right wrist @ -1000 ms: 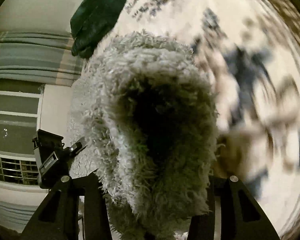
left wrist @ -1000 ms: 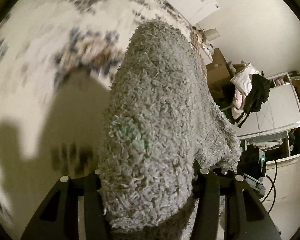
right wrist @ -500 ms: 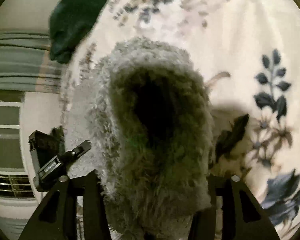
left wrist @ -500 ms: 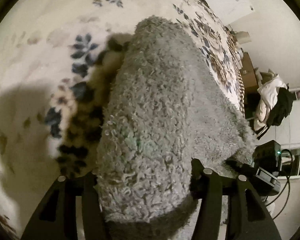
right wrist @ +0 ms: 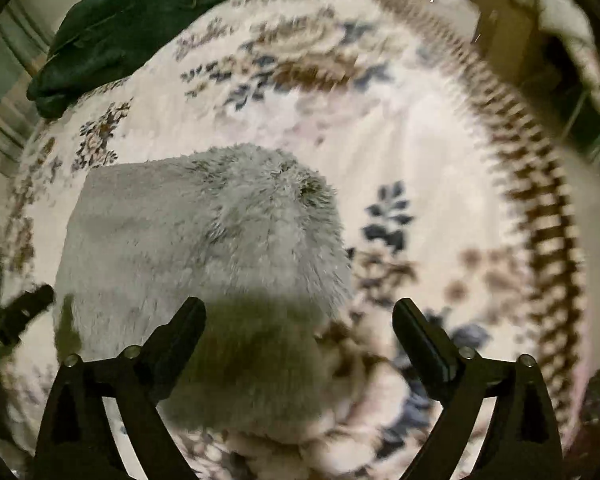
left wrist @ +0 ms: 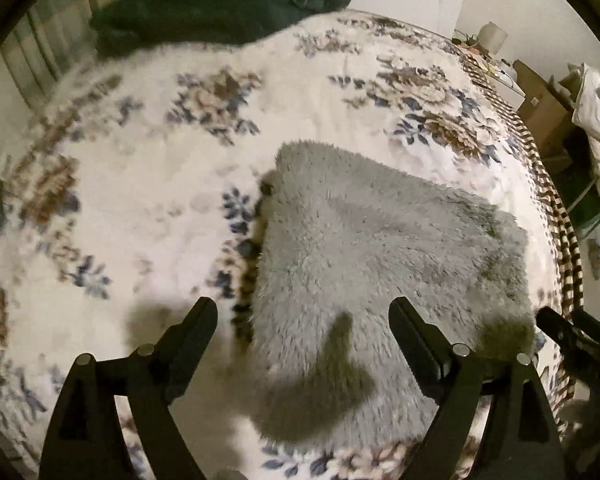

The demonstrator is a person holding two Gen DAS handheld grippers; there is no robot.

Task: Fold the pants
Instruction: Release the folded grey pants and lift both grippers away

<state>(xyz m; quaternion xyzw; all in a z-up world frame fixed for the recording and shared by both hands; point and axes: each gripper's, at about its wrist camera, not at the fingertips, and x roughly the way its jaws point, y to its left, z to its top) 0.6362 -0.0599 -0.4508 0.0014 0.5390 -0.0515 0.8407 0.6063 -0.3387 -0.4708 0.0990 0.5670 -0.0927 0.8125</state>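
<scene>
The fluffy grey pants [left wrist: 364, 264] lie folded in a compact block on the flowered bedspread [left wrist: 140, 216]. My left gripper [left wrist: 303, 312] hangs above their near left part, jaws still opening, and nothing is pressed between its fingers. In the right wrist view the same grey pants [right wrist: 204, 248] lie below and to the left, their right end rounded. My right gripper [right wrist: 299, 312] is over that near right end with its jaws opening wide; the fabric sits below the fingers, untouched. Gripper shadows fall on the fleece.
A dark green cloth [left wrist: 220, 0] lies at the far end of the bed. The bed's right edge has a brown striped border [left wrist: 556, 216]. Beyond it stand cardboard boxes [left wrist: 540, 96] and a heap of clothes [left wrist: 596, 120]. The other gripper's tip [left wrist: 568, 332] shows at the right.
Both grippers held thick bunches of grey fleece before. Both have now let go and pulled back, and the pants lie flat and folded on the bedspread.
</scene>
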